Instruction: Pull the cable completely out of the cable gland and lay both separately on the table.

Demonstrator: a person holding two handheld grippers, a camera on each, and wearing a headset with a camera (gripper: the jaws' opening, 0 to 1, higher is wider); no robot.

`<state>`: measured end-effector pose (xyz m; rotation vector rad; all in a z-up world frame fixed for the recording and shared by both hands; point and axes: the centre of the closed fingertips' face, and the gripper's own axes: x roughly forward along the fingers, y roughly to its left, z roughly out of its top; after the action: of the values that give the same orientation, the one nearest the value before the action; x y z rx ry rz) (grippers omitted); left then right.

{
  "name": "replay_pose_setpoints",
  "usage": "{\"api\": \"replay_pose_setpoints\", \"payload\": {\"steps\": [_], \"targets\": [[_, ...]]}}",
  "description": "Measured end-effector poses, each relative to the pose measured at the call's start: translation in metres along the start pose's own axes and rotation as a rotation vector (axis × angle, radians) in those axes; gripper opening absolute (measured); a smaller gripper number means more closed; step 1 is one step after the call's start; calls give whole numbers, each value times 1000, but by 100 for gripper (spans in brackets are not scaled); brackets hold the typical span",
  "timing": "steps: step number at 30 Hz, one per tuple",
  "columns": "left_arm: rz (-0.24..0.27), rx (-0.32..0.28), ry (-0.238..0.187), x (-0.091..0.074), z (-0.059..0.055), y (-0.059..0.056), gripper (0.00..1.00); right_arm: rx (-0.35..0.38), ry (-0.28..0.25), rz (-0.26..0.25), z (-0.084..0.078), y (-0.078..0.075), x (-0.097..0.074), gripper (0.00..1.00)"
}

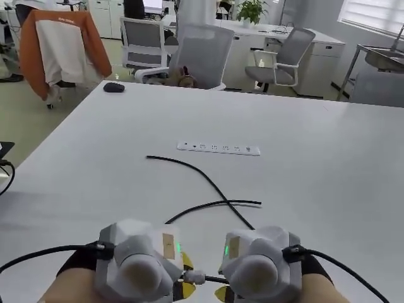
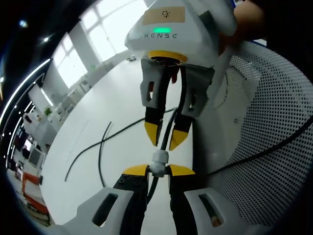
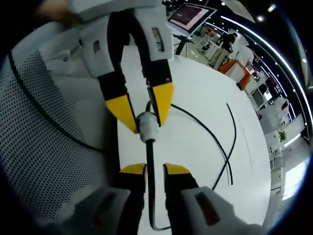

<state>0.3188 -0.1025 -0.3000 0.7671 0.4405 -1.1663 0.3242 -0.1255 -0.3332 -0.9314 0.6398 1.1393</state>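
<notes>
A small white cable gland (image 1: pixel 193 276) hangs between my two grippers at the near table edge. My left gripper (image 2: pixel 158 170) is shut on the gland (image 2: pixel 159 163), its yellow tips on either side of it. My right gripper (image 3: pixel 155 169) faces it, shut on the black cable (image 3: pixel 148 156) just behind the gland (image 3: pixel 146 126). In the head view the left gripper (image 1: pixel 184 276) and the right gripper (image 1: pixel 222 285) almost touch tip to tip. The rest of the cable (image 1: pixel 208 182) lies in loose curves across the white table (image 1: pixel 315 164).
A white power strip (image 1: pixel 218 149) lies mid-table beyond the cable. A dark mouse (image 1: pixel 113 88) sits at the far left edge. Office chairs (image 1: pixel 202 57) stand behind the table. A white perforated mesh surface (image 2: pixel 264 112) is close beside the grippers.
</notes>
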Motion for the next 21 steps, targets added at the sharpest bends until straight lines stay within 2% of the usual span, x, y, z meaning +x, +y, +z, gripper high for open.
{"api": "replay_pose_setpoints", "payload": {"steps": [2, 9, 14, 21], "targets": [[-3, 1, -1, 1, 0, 0, 17, -14, 12, 33, -3, 5, 2, 1], [-6, 0, -3, 3, 0, -1, 17, 2, 28, 20, -8, 2, 5, 1], [0, 0, 12, 3, -3, 1, 17, 11, 73, 9, -18, -1, 6, 1], [20, 1, 28, 1, -6, 5, 17, 71, 159, -16, -40, -9, 5, 0]]}}
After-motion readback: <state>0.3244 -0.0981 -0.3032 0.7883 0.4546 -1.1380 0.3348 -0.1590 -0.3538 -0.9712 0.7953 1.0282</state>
